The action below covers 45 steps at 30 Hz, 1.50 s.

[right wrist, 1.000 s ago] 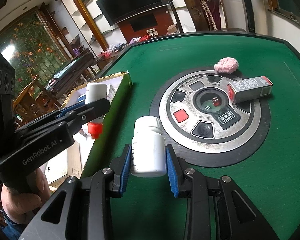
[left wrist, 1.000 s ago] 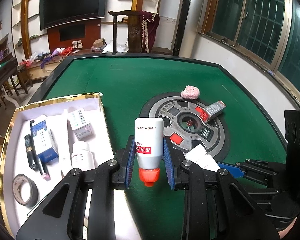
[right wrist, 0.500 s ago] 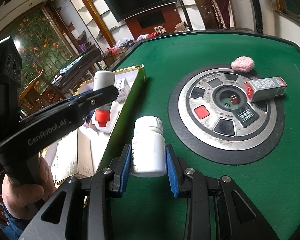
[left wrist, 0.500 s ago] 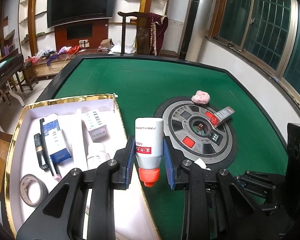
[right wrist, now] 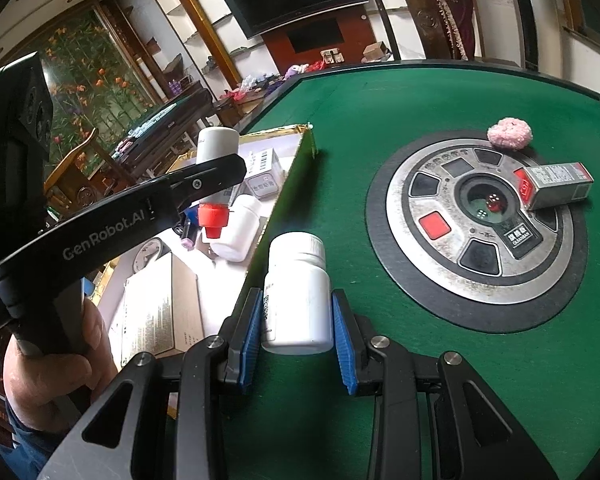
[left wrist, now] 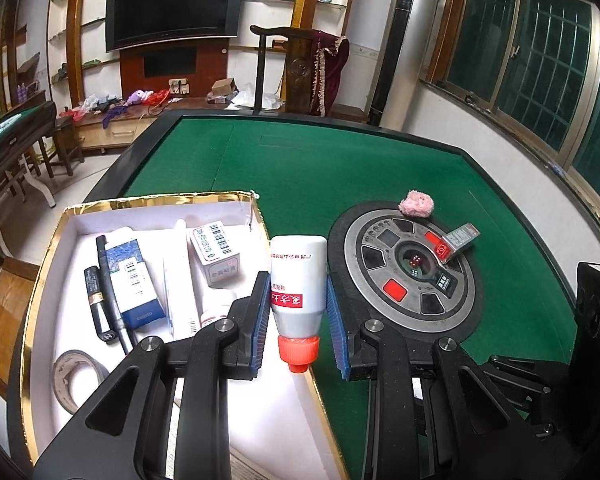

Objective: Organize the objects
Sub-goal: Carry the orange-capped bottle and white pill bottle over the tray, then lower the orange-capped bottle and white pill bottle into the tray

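Note:
My left gripper (left wrist: 298,322) is shut on a white bottle with a red cap (left wrist: 299,288), cap towards the camera, held over the right edge of the gold-rimmed white box (left wrist: 44,280). It also shows in the right wrist view (right wrist: 214,184), above the box. My right gripper (right wrist: 298,338) is shut on a white pill bottle (right wrist: 296,292), held over the green felt just right of the box wall (right wrist: 278,216). A red and silver carton (right wrist: 556,186) and a pink fluffy ball (right wrist: 510,133) lie on the round centre panel (right wrist: 480,276).
The box holds a blue and white carton (left wrist: 134,280), a barcode carton (left wrist: 216,250), a black pen (left wrist: 110,290), a tape roll (left wrist: 74,380), a small white bottle (right wrist: 238,232) and a flat booklet (right wrist: 160,312). The green table (left wrist: 300,168) has a raised black rim.
Both grippers have moved left towards the box with their bottles. The left one now hangs over the box's right edge instead of over the felt.

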Available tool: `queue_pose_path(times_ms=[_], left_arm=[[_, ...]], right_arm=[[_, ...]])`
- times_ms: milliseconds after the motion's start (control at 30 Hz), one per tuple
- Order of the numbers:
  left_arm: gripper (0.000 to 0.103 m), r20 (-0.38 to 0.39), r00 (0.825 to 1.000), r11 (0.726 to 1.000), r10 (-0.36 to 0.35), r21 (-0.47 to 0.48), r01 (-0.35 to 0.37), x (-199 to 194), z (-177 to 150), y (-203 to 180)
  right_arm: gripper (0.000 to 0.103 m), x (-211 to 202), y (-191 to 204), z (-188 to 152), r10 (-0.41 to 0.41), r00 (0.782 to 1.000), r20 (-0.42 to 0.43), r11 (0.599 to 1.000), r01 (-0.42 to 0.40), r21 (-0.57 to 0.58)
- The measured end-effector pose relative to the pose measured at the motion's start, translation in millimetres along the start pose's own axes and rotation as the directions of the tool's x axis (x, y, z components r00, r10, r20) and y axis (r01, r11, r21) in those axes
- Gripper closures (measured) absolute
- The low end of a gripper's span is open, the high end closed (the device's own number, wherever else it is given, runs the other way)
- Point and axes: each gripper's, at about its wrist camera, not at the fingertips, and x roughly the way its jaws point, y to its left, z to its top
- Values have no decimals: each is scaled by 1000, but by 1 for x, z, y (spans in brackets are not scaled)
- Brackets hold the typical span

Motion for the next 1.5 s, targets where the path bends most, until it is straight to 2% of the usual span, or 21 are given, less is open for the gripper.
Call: queue_pose_path(times_ms=[833,1500], left_arm=[[76,15,999,997,38,-69,-37,-8,3,39],[76,11,997,984,74,-165,-71,-18,4,93]], right_arm=[[70,20,40,0,25,999,-27,996,-27,-80],[70,33,66,2,26,999,-31,992,-30,-126]])
